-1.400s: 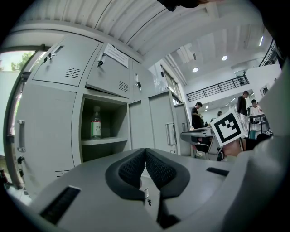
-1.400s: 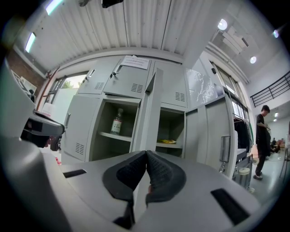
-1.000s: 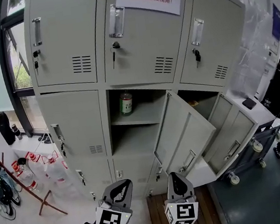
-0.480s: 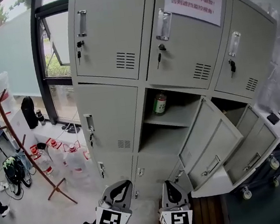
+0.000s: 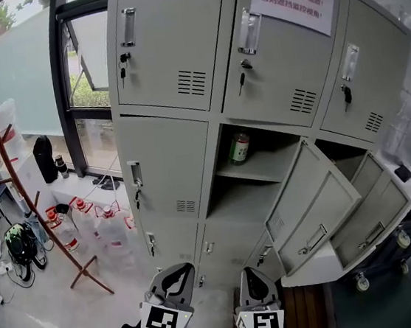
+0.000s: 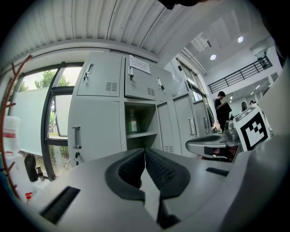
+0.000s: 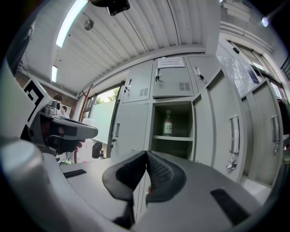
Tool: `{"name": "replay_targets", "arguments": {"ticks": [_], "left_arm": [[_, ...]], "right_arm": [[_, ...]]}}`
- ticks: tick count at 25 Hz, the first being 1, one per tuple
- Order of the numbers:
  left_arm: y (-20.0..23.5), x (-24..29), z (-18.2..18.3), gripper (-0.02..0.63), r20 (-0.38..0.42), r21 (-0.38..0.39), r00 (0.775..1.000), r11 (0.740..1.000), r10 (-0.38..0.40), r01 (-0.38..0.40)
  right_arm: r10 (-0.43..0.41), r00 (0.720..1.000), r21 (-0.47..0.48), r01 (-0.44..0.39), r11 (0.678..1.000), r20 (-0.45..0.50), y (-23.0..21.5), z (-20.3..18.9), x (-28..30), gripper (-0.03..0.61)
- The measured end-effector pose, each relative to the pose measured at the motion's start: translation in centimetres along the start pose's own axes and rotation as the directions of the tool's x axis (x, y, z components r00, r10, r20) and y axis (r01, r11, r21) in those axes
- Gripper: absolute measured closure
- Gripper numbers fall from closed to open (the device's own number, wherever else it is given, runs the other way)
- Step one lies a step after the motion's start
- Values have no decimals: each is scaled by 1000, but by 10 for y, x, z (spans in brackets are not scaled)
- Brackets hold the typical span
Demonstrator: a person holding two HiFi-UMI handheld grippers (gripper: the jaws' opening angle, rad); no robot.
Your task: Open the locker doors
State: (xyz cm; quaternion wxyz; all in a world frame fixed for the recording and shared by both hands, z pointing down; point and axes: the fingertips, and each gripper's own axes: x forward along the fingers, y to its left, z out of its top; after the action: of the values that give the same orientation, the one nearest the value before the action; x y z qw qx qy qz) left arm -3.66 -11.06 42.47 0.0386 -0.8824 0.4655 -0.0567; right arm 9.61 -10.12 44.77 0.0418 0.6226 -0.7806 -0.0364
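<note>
A grey bank of lockers [image 5: 179, 66] fills the head view. Its top row is closed. In the middle row the left door [image 5: 167, 168] is closed, with its handle [image 5: 135, 173] at the left edge. The centre compartment stands open and holds a green bottle [image 5: 240, 148]; its door [image 5: 310, 197] hangs out to the right. A second open door [image 5: 370, 206] lies beyond it. My left gripper [image 5: 175, 271] and right gripper [image 5: 254, 271] sit low in front of the bottom row, both shut and empty, clear of the lockers. The jaws meet in the left gripper view [image 6: 145, 152] and in the right gripper view [image 7: 146, 154].
A red-brown coat stand [image 5: 14, 183] leans at the left, with water jugs [image 5: 87, 226] and a backpack [image 5: 18, 245] on the floor by the window [image 5: 82, 70]. A wheeled cart [image 5: 394, 244] stands at the right under the open doors. People [image 6: 222, 106] stand far off.
The lockers have slid to the right in the head view, so the left column and window now show more. Both grippers stay low and shut; the right one sits slightly further left.
</note>
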Motion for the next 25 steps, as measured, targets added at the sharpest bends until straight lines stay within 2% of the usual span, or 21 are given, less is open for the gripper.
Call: {"name": "replay_targets", "arguments": {"ticks": [7,16,20,25], "left_arm": [[-12,-1,0,588,-3,-4,1000,1000,-8,8],[-23,-13,-10,588,-22,-8,1000,1000,8,-8],[-9,-20,-7,588,-16,-3,999,999,48,-48],[29,-32,-5,588,-12,3,992,993,122,-122]], "right_arm": [[-4,1000,3,4,1000,11,-2,2,-11,561],[38,999,11,-38,999,0,10,-9,-24,561],[72,997,7,-72,997,17,21,-2,-16,561],[141,989,1,-141,990,43,50,11,12,561]]}}
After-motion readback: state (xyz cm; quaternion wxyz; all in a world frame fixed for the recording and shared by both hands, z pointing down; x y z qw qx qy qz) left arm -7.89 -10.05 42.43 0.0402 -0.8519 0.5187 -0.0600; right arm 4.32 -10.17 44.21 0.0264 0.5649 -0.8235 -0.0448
